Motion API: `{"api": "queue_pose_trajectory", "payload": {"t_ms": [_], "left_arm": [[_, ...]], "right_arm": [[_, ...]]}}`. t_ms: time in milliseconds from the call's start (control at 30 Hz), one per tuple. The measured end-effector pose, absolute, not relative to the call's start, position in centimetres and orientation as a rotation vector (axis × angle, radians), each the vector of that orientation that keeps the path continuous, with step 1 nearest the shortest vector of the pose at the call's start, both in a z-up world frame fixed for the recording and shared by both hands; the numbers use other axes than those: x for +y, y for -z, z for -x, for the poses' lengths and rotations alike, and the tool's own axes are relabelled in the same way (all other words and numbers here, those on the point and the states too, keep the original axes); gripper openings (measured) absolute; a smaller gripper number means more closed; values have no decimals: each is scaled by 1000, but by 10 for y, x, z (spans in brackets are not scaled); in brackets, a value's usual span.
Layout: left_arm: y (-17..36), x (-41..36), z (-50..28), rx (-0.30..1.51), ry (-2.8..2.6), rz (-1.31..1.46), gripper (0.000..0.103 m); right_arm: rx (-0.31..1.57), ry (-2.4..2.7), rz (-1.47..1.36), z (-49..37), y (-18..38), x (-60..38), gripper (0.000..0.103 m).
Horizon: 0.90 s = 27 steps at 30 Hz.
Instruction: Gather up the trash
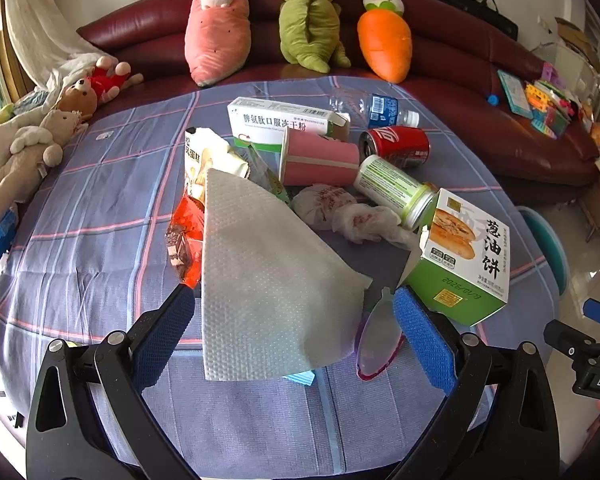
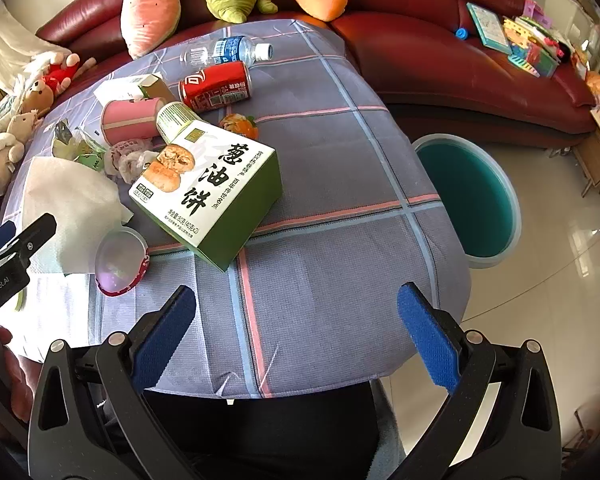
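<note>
My left gripper (image 1: pixel 294 336) is open, with a white paper towel (image 1: pixel 268 280) between its blue pads, which do not press on it. Beside the right pad lies a clear plastic cup lid (image 1: pixel 376 336). Further out in the pile lie a green-and-white pancake box (image 1: pixel 468 256), a pink paper cup (image 1: pixel 320 158), a red cola can (image 1: pixel 396 146), a green-labelled can (image 1: pixel 396 192) and a crumpled plastic bag (image 1: pixel 340 208). My right gripper (image 2: pixel 296 336) is open over bare tablecloth near the front edge, with the pancake box (image 2: pixel 212 192) ahead of it to the left.
A teal bin (image 2: pixel 472 196) stands on the floor to the right of the table (image 2: pixel 340 240). A water bottle (image 2: pixel 236 50) and a medicine box (image 1: pixel 280 120) lie toward the far side. Plush toys sit on the dark red sofa (image 1: pixel 460 60) behind.
</note>
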<state>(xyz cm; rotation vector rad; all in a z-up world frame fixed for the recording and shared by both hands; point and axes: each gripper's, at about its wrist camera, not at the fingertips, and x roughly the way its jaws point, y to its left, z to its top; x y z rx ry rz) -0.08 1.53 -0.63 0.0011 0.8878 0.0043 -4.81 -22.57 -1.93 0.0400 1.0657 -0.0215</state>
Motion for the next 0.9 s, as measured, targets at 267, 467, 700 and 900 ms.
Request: {"api": "queue_pose_trajectory", "payload": {"t_ms": [267, 467, 700, 900], "left_arm": [[9, 17, 1, 894, -7, 4, 99], [10, 17, 2, 895, -10, 4, 99], [14, 22, -1, 901, -12, 16, 99], [17, 24, -2, 910, -11, 19, 99]], "right_arm": [[1070, 24, -40, 49, 21, -227, 97], [1078, 24, -45, 47, 25, -226, 97], [1084, 26, -40, 47, 25, -225, 97], [1092, 26, -36, 45, 28, -222, 97]]}}
